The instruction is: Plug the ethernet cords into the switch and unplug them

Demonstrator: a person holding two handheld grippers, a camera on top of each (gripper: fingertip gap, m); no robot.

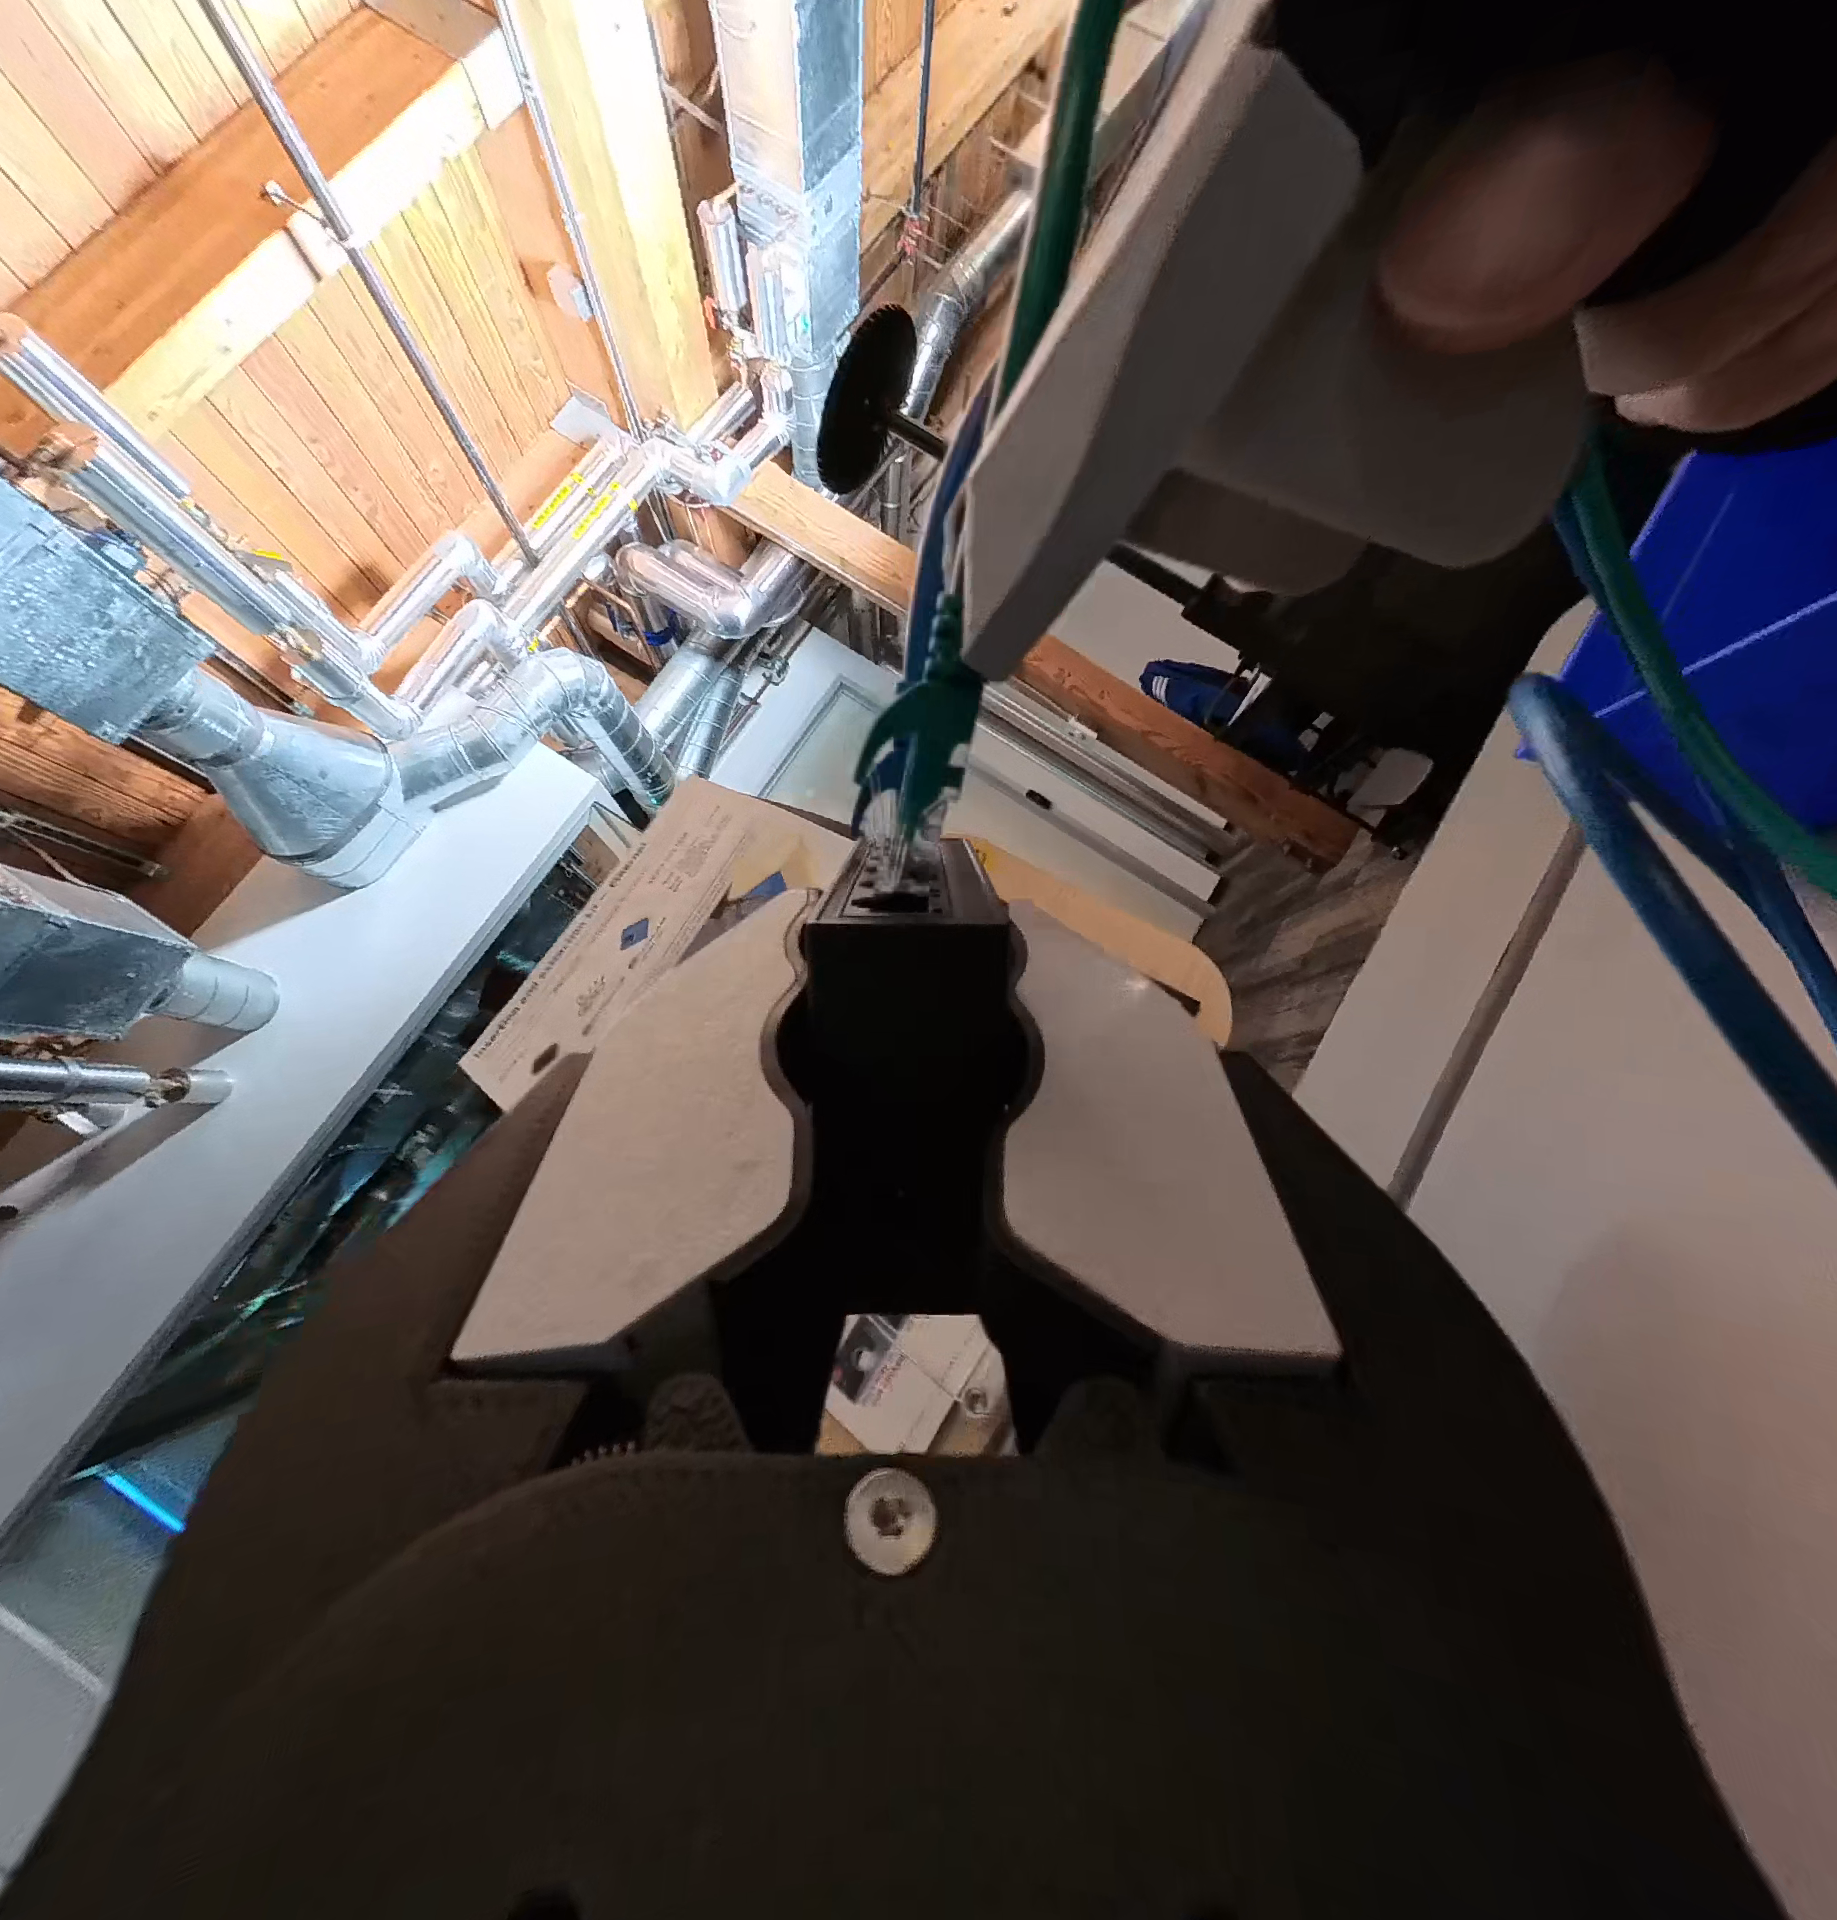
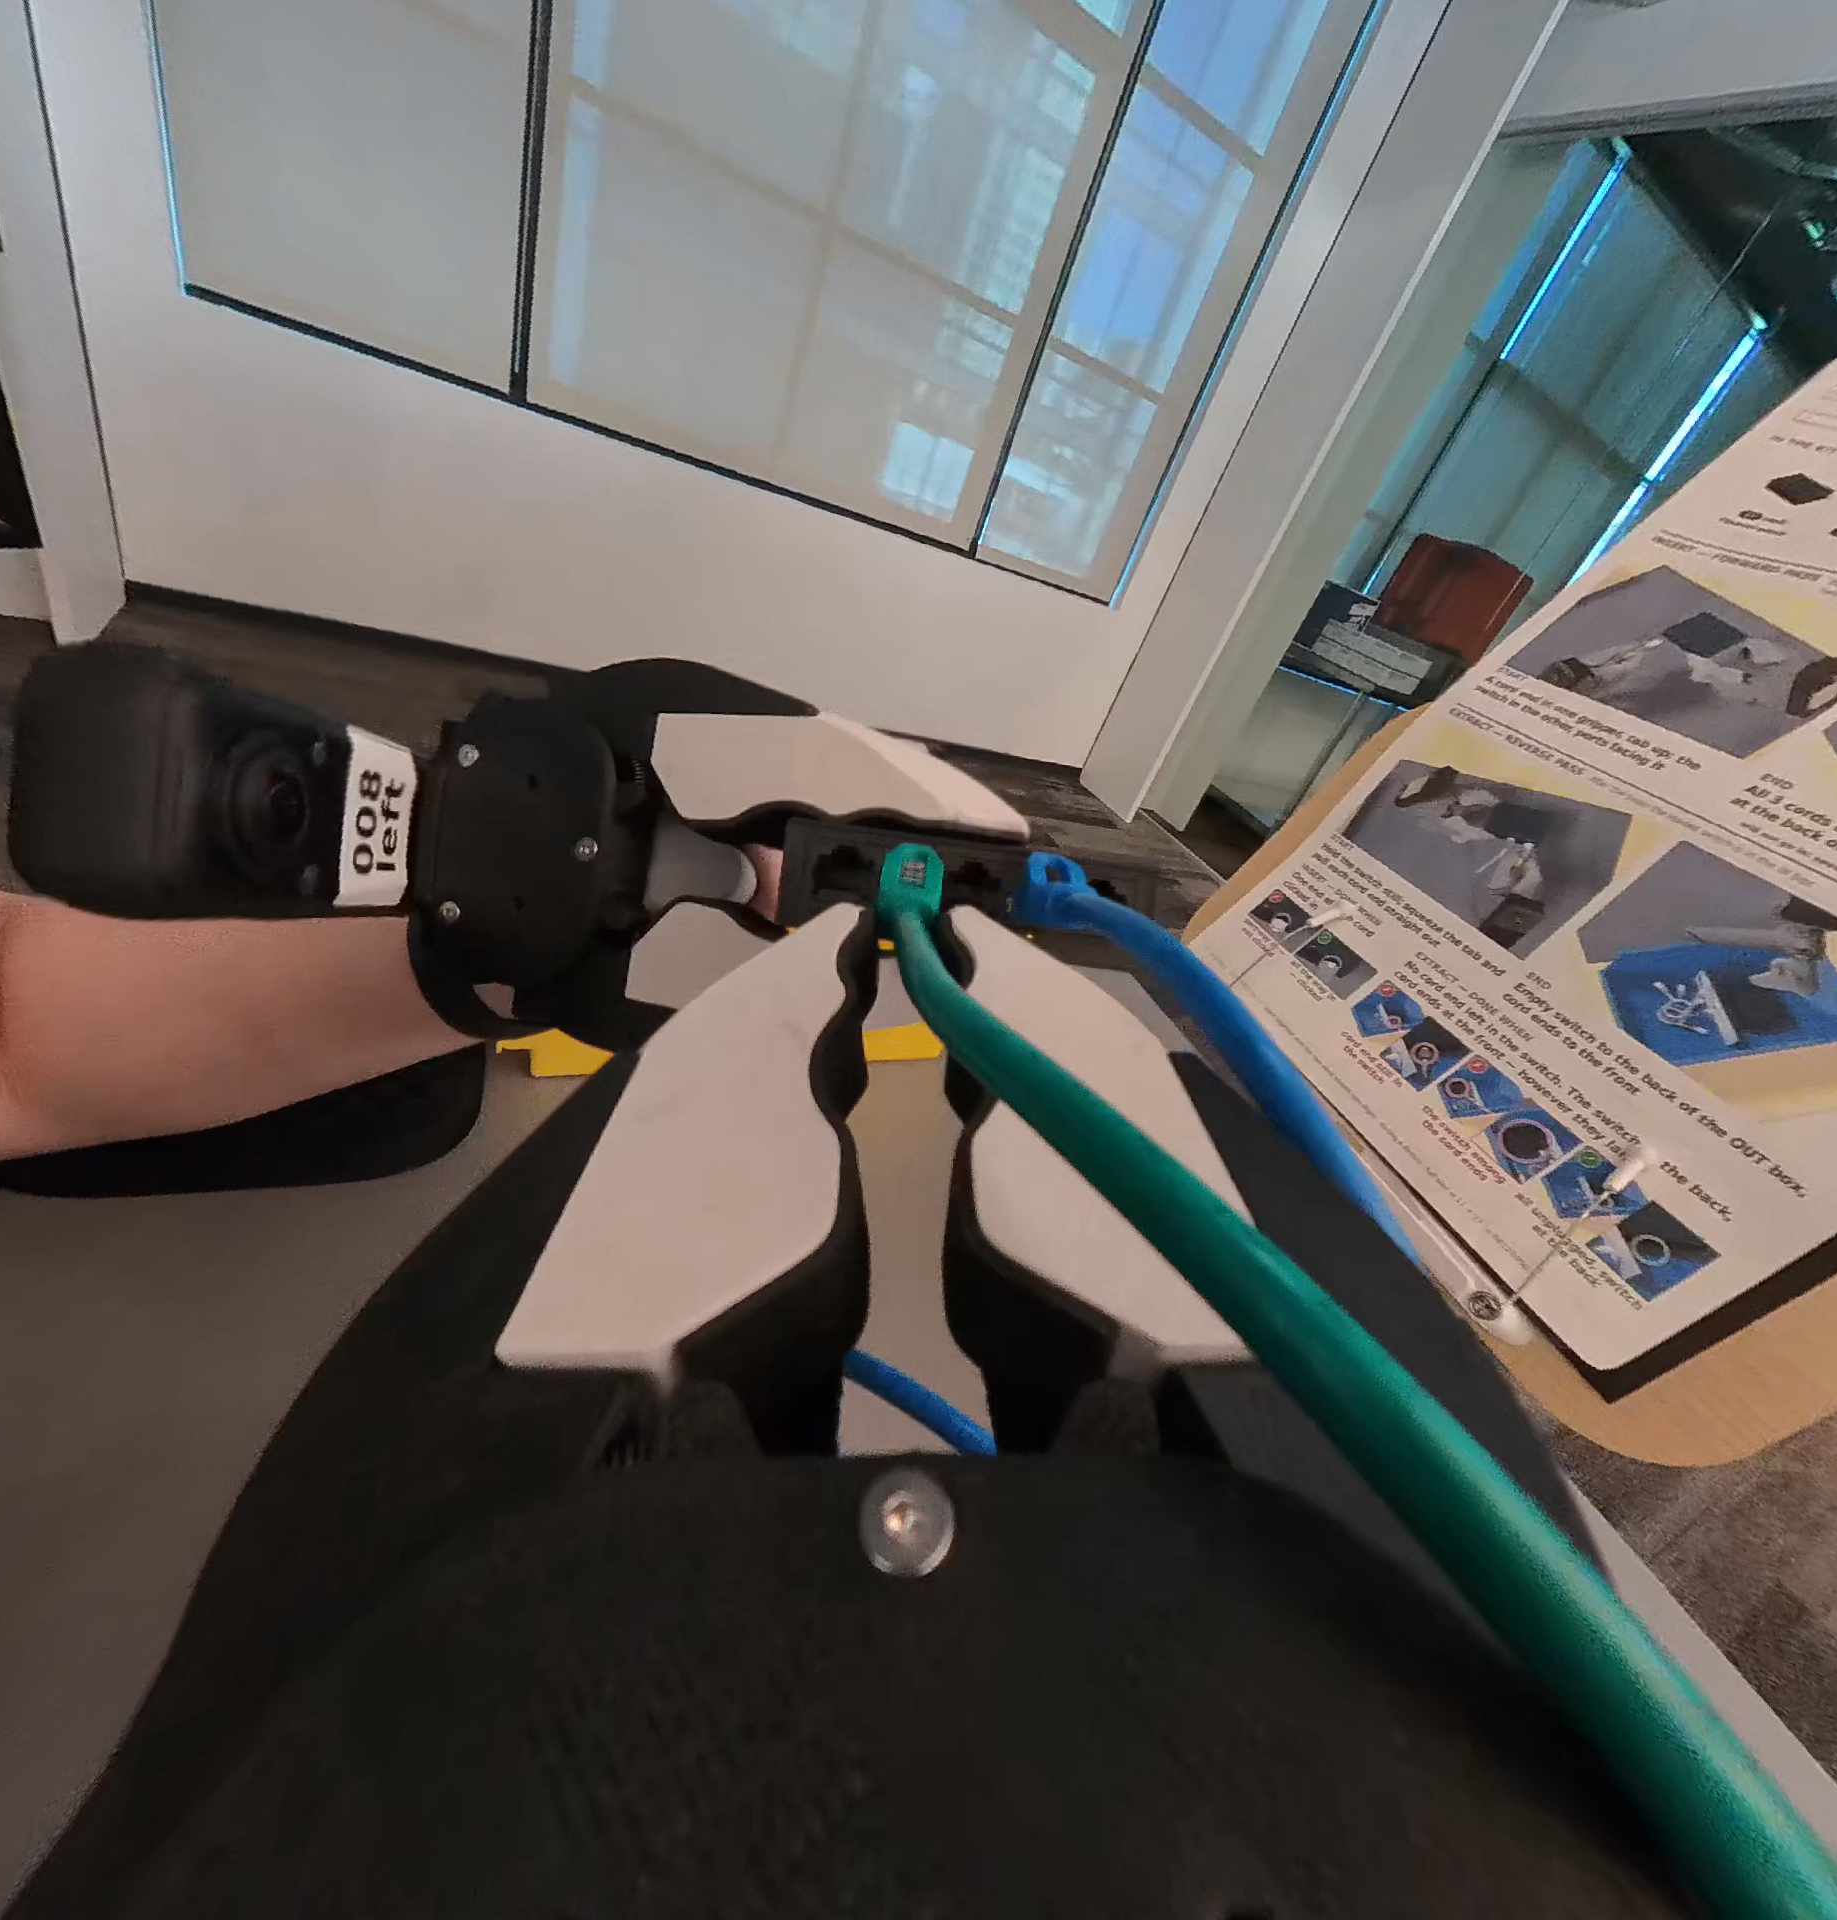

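left tool (image 1: 909, 961) clamps the black switch (image 2: 981, 871); right tool (image 2: 906, 951) pinches the green cord (image 2: 1153, 1174) at its plug, blue cord (image 2: 1184, 961) just beyond.

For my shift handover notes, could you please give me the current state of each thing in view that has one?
Black plastic network switch: held off the table, clamped in the left claw.
Green ethernet cord: plug at a switch port, gripped by the right claw; full seating unclear.
Blue ethernet cord: plug at a port further right, not gripped.
Remaining ports: empty.
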